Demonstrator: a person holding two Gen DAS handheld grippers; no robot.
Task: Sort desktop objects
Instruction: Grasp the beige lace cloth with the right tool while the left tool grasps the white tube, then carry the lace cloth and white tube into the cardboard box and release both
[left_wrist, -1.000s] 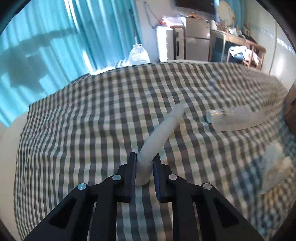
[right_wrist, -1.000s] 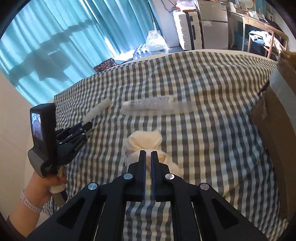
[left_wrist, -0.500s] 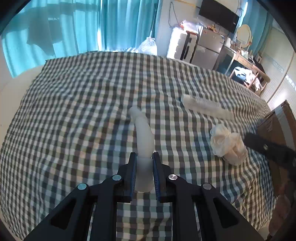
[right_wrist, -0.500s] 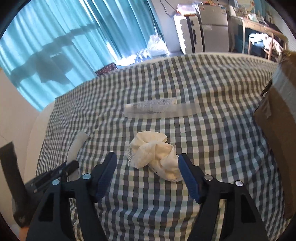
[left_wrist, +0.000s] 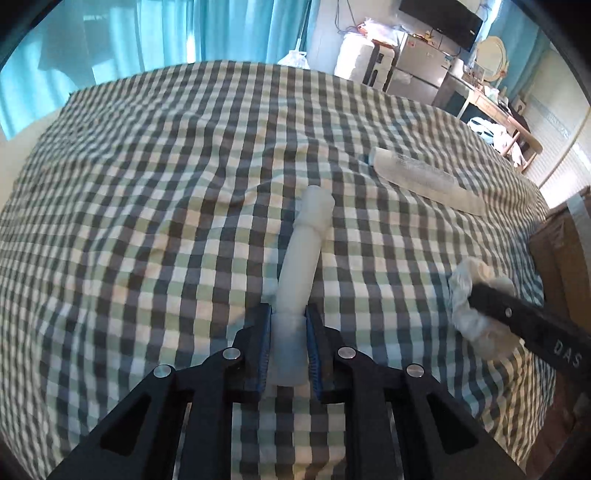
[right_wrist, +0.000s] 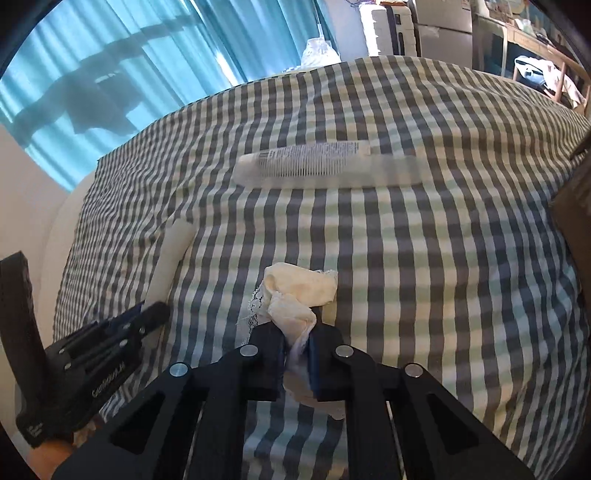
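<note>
My left gripper (left_wrist: 288, 325) is shut on the near end of a white plastic tube (left_wrist: 301, 258) that lies on the checked cloth and points away from me. It also shows in the right wrist view (right_wrist: 170, 258), where the left gripper (right_wrist: 147, 317) is at lower left. My right gripper (right_wrist: 297, 345) is shut on a cream lace-edged cloth (right_wrist: 295, 291) resting on the table. In the left wrist view the cloth (left_wrist: 480, 310) is at right under a right finger (left_wrist: 517, 317). A clear plastic comb (right_wrist: 325, 170) lies beyond, also in the left wrist view (left_wrist: 424, 181).
A green-and-grey checked tablecloth (left_wrist: 147, 221) covers the table. A brown cardboard box (left_wrist: 561, 258) stands at the right edge, also in the right wrist view (right_wrist: 576, 206). Blue curtains (right_wrist: 110, 74) and furniture are behind the table.
My right gripper opened wide around the cream cloth half a second ago and has now shut on it. The left gripper kept hold of the tube and swung toward the comb and cloth.
</note>
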